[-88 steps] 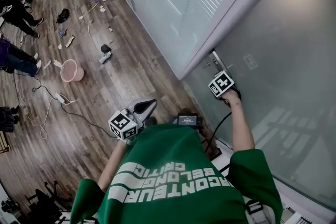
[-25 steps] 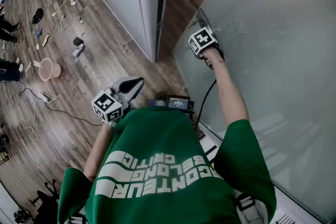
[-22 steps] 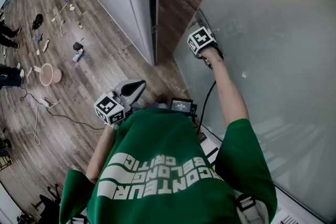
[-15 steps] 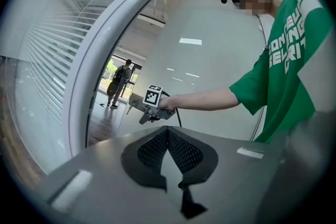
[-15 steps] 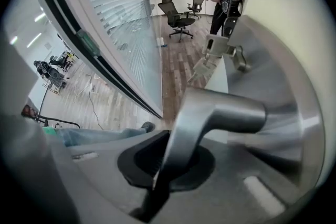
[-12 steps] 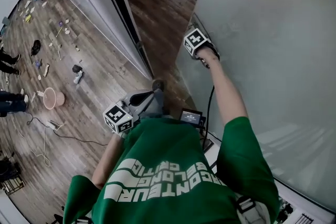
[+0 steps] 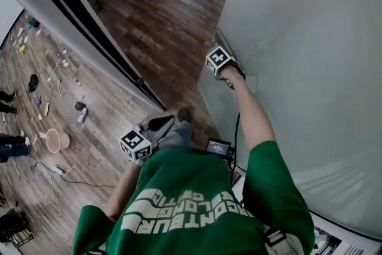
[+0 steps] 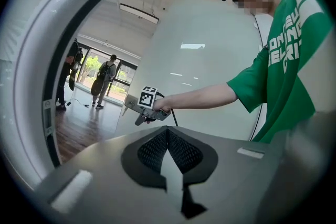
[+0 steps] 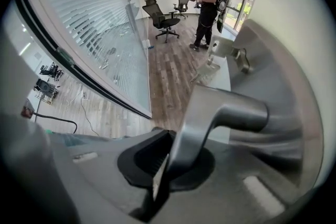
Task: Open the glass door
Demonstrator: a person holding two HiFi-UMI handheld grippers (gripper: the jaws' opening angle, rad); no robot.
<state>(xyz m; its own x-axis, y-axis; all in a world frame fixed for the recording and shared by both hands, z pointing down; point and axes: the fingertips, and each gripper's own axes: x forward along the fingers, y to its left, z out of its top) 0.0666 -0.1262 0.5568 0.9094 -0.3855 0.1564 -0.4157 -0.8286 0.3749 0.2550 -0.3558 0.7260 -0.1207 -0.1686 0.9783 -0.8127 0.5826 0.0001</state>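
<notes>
Right gripper [image 9: 164, 168] was clamped tight on the metal lever handle [image 9: 226, 110] of the glass door [image 7: 298, 39], jaws pinched together round the near end of the lever. You only got that from the right gripper view, though. In the head view all you saw was the marker cube and the hand up against the near edge of the frosted panel on the right, and the handle itself was hard to make out behind them.

Left gripper [image 8: 168, 136] was fully closed with nothing in it, held out in front of the green shirt [image 7: 179, 206], well apart from the door. Its view was the only one that caught the other arm side-on, stretched out to the door's edge with the pale panel behind it.

Door was standing open. Head view showed a wide strip of dark wood floor [image 7: 167, 27] between the door's edge and the dark-framed glass partition [image 7: 77, 21] on the left. Also only there: a pink basket [image 7: 58, 140] and bits scattered on the floor left of the partition, plus a small screen [image 7: 218, 146] near the person's waist.

Right gripper view looked through the opening and picked up a black office chair [image 9: 160, 16] and a standing person [image 9: 207, 2] at the far end. Left gripper view had a couple of other people [image 8: 107, 78] by bright windows far off.
</notes>
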